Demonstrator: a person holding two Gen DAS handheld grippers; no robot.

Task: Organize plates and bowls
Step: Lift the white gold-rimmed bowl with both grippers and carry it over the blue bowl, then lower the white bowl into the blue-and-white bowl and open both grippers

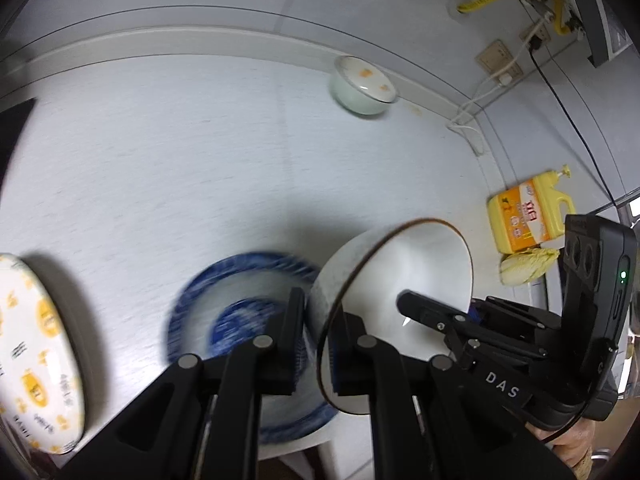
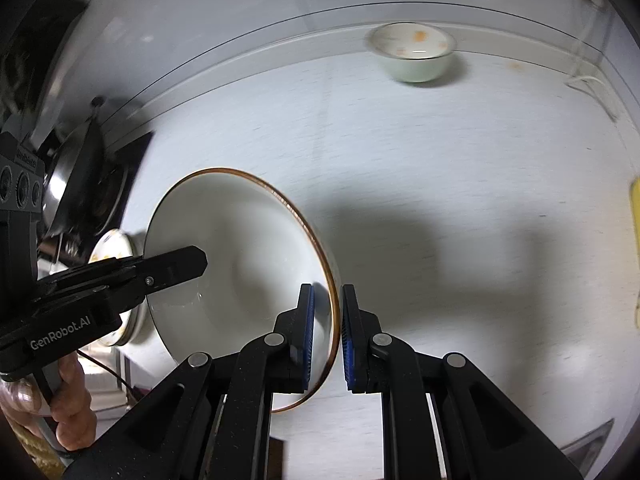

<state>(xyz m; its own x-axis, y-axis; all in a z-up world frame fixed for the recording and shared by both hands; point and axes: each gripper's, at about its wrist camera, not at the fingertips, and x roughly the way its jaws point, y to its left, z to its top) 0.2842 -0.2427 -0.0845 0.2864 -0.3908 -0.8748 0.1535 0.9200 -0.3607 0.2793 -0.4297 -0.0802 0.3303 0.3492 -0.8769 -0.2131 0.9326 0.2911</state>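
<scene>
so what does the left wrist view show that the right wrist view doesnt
Only the left wrist view shows the blue patterned plate lying on the counter under the held bowl, the yellow detergent bottle with a cabbage piece in front of it, and the wall sockets.

Only the right wrist view shows the metal pot at the left edge.

Both show the big white brown-rimmed bowl, tilted on edge and gripped on its rim by both grippers' jaws, the small pale green bowl by the back wall, and the yellow-printed plate.
</scene>
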